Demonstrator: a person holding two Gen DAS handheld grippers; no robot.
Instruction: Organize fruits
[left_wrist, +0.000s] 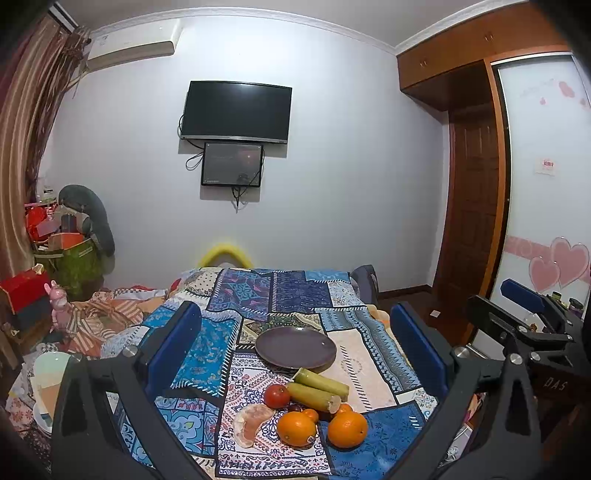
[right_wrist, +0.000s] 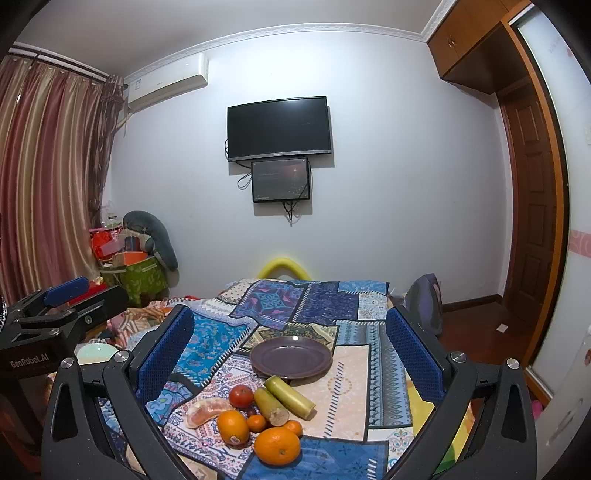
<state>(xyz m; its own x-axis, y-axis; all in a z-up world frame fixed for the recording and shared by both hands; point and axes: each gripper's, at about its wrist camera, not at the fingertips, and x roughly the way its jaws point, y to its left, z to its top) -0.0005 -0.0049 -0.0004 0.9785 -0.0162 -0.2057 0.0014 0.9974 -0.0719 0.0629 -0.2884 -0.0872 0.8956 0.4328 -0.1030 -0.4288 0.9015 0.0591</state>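
An empty purple plate (left_wrist: 295, 348) (right_wrist: 291, 357) sits on the patchwork cloth. In front of it lie two green sugarcane pieces (left_wrist: 317, 389) (right_wrist: 288, 397), a red tomato (left_wrist: 276, 396) (right_wrist: 241, 396), a peeled pomelo segment (left_wrist: 251, 422) (right_wrist: 207, 409), two large oranges (left_wrist: 296, 429) (left_wrist: 347, 429) (right_wrist: 232, 426) (right_wrist: 277, 445) and small tangerines (left_wrist: 311, 414) (right_wrist: 256, 422). My left gripper (left_wrist: 295, 350) is open and empty, held above the fruit. My right gripper (right_wrist: 291, 350) is open and empty too, beside the left one (right_wrist: 66, 291).
The patchwork cloth (left_wrist: 303, 291) (right_wrist: 314, 295) covers a bed-like surface. Clutter, boxes and a green bag (left_wrist: 77, 262) stand at the left. A wardrobe and door (left_wrist: 476, 206) are at the right. The right gripper's body (left_wrist: 524, 317) shows at right.
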